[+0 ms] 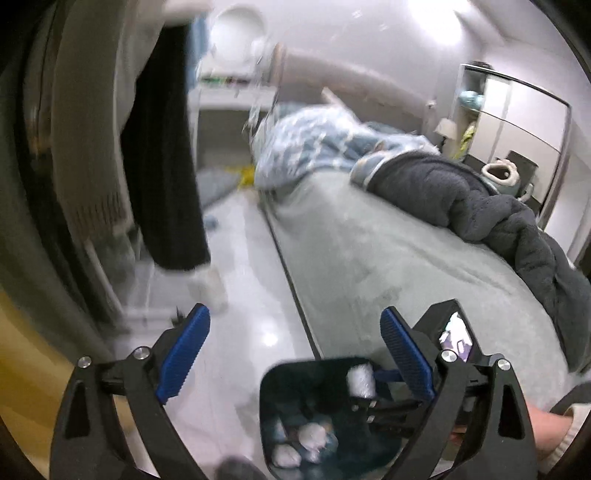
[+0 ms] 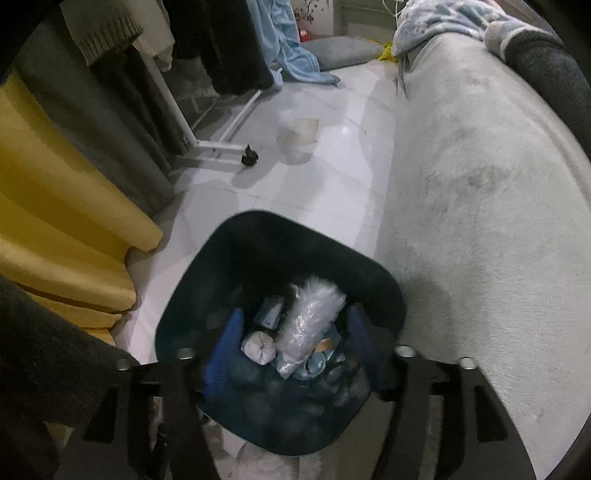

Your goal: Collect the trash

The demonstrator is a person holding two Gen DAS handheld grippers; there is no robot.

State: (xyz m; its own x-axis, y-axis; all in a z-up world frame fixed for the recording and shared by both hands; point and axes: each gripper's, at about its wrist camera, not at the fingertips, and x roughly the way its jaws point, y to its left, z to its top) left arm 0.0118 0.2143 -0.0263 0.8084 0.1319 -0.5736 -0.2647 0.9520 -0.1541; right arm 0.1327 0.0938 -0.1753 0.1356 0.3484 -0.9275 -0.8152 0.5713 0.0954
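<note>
Directly below the right gripper [image 2: 293,350], whose spread jaws pinch nothing, the clear plastic wrapper [image 2: 314,321] lies in the dark bin [image 2: 280,240], long axis running near to far. Farther off, more plastic litter [image 2: 297,134] lies on the floor; the left gripper [image 1: 295,354], jaws wide and empty, faces that way.

Both views are dim and cool-toned, with heavy fisheye bending and black corners. In the left wrist view a ceiling light [image 1: 439,22] blows out white at the top, and the hanging clothes [image 1: 162,147] on the left smear with motion blur. The floor [image 2: 332,177] shows soft glare patches. In the right wrist view the bin [image 2: 280,251] is dark inside, and the near tongs [image 2: 291,350] are blurred and underexposed.
</note>
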